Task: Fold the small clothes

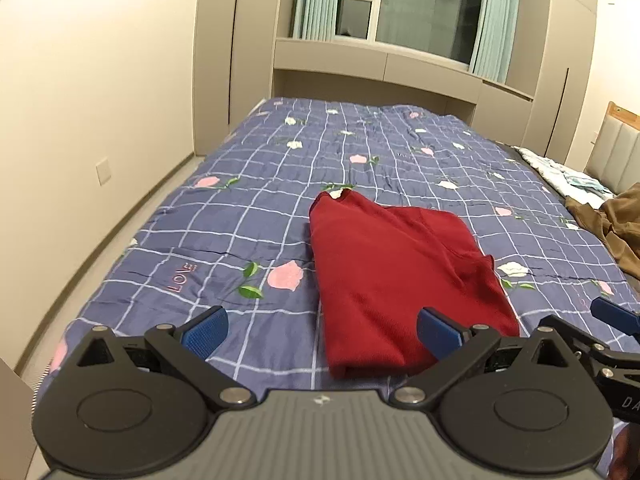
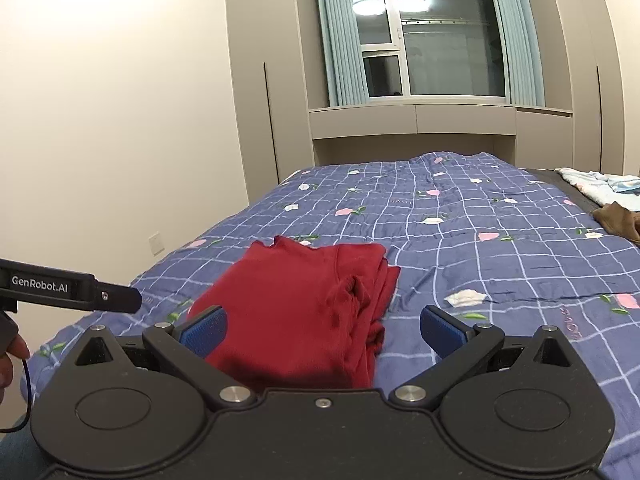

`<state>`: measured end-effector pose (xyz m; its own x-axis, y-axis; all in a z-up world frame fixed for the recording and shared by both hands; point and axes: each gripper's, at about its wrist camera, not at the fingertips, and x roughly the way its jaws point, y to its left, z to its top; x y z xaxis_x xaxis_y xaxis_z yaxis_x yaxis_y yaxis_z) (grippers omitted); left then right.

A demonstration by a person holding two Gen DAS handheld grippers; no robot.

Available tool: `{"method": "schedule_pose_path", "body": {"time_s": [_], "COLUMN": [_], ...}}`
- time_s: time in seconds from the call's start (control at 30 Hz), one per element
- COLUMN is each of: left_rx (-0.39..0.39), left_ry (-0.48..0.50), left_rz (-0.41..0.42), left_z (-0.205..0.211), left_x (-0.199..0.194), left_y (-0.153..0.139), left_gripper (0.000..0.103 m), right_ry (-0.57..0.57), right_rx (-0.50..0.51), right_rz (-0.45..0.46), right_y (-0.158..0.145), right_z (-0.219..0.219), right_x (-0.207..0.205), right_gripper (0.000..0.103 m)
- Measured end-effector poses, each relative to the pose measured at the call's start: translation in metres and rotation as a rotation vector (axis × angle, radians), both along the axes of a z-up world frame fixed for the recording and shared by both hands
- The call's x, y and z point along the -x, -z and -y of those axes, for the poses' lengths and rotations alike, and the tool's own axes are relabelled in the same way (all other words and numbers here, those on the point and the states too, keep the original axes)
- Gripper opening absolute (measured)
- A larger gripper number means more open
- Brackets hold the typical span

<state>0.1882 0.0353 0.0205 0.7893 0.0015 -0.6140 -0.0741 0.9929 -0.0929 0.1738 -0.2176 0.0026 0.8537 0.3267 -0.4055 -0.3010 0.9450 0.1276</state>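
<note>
reading "genrobot.ai" in white on the black body of the left gripper (image 2: 120, 300), which pokes in at the left edge of the right wrist view; a hand (image 2: 10, 354) shows just beneath it, with a thin cable hanging down. on the quilt (image 1: 248, 216) the word "love" is stitched in pink, near a pink rose. a few more stitched letters sit farther up the quilt and by its right edge, too small or too skewed to read. part of some white lettering shows on the right gripper (image 1: 612, 316) at the right edge of the left wrist view, cut off by the frame.

around: the quilt is blue with a white grid and pink and white flowers. a brown garment (image 1: 616, 224) and a pale cloth (image 1: 560, 172) lie at the right side of the bed, well apart from the work. beyond the bed stand beige cupboards (image 2: 440, 124), a window (image 2: 432, 36) with teal curtains, and a wall socket (image 1: 103, 171) on the left wall.

the red top (image 1: 392, 276) lies folded on the quilt, layers stacked at its right edge. both tools stand wide apart with nothing clamped. in the left wrist view the top is ahead, toward the right blue pad; in the right wrist view (image 2: 322, 334) it lies ahead, toward the left pad. neither pad presses the cloth.
</note>
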Motion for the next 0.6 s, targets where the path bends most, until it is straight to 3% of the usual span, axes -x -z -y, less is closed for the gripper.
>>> {"method": "schedule_pose_path", "body": {"time_s": [0.3, 0.6], "left_rx": [-0.071, -0.056], "left_ry": [0.042, 0.053], "left_rz": [0.031, -0.002], "left_z": [0.008, 0.008], "left_x": [0.039, 0.055], "left_y": [0.008, 0.019], "left_gripper": [0.102, 0.102], "right_ry": [0.004, -0.008], "right_rx": [0.026, 0.036], "right_rz": [0.002, -0.014], "right_y": [0.002, 0.007], "right_z": [0.012, 0.012], "right_x": [0.037, 0.046], "right_gripper": [0.102, 0.102]}}
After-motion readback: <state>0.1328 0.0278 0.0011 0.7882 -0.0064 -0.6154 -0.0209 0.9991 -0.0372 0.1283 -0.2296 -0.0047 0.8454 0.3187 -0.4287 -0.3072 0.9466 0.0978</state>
